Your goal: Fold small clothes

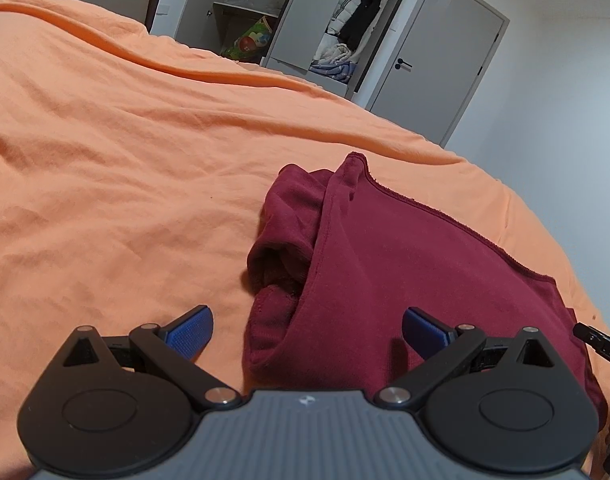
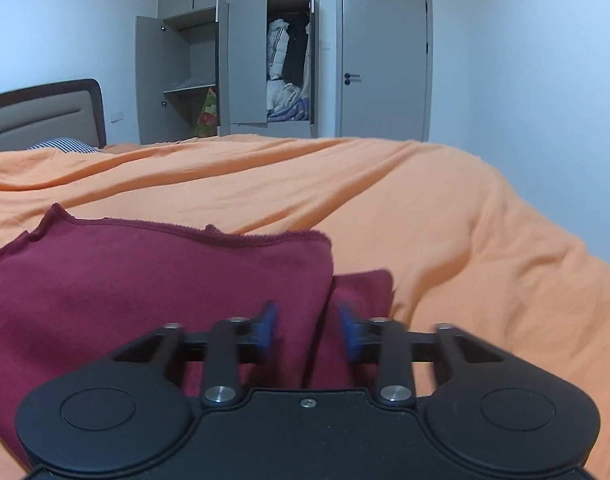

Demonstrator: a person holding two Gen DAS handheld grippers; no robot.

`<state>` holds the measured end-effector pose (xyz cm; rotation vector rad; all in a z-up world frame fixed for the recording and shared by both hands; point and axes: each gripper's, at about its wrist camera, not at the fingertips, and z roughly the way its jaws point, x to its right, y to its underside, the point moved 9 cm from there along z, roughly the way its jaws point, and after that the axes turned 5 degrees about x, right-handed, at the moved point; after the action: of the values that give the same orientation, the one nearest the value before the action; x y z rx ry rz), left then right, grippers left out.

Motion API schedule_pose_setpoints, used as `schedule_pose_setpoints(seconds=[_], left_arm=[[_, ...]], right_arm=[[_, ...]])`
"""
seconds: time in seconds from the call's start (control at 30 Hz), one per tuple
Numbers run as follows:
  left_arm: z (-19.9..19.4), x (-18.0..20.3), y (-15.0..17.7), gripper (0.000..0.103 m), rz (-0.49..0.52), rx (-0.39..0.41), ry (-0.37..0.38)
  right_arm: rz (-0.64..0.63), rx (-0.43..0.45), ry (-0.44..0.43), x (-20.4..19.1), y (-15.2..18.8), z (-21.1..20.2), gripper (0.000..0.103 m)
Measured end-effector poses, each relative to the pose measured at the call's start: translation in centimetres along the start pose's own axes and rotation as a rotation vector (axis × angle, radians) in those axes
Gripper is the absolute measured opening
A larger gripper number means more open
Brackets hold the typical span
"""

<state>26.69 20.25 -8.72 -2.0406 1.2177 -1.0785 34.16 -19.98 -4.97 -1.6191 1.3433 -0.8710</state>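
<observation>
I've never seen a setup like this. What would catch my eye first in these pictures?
A dark red garment lies rumpled and partly folded on a big orange bedspread, right in front of both tools. The left gripper hangs wide open over its near edge, while the right gripper, its blue pads closer together, sits over a fold at the cloth's right side. Behind the bed, an open wardrobe shows hanging coats.
</observation>
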Motion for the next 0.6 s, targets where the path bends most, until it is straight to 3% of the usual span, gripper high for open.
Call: schedule_pose_setpoints(seconds=[0.1,0.2,0.43,0.6], left_arm=[[0.0,0.0,0.0,0.103,-0.014,0.009,-0.002],[0.0,-0.1,0.0,0.103,-0.029,0.024,-0.005],[-0.4,-0.6,0.2,0.103,-0.034,0.041,-0.024],[-0.5,-0.6,0.9,0.103,-0.021,0.046,-0.033]], right_arm=[[-0.044,0.033,0.018,-0.7,-1.0,-0.9,0.083],[-0.101,0.063,-0.007,-2.8,-1.8,-1.8,0.099],[-0.231,0.091,-0.126,-10.1,-1.9,-1.8,0.102],[-0.296,0.113,-0.095,-13.8,-1.4,-0.6,0.102]])
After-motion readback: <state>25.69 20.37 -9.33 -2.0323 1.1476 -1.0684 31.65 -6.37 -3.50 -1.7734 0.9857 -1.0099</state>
